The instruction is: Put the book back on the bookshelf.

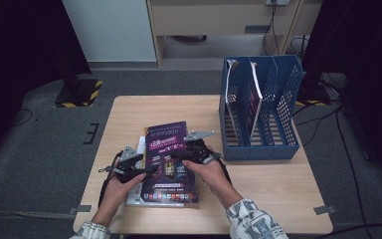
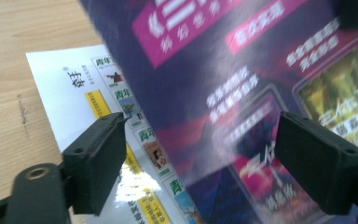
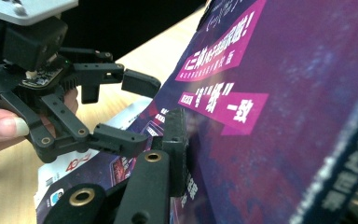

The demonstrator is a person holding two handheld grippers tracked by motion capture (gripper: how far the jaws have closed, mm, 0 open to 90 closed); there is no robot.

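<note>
Inspector: Magazine (image 1: 168, 162), purple cover, lies on a white booklet (image 1: 140, 148) at the near middle of the table (image 1: 129, 112). Its right edge is raised.

Clerk: Right claw (image 1: 185, 148)?

Inspector: Jaws clamped on that right edge; in the right gripper view the cover is pinched tight between them.

Clerk: Left claw (image 1: 146, 169)?

Inspector: Jaws spread wide at the magazine's left edge, one over the white booklet, one over the cover. Pads press on nothing.

Clerk: Anything else on the table?

Inspector: Blue file rack (image 1: 278, 84) at the far right, well apart, with one magazine (image 1: 252, 97) standing in a left compartment.
</note>
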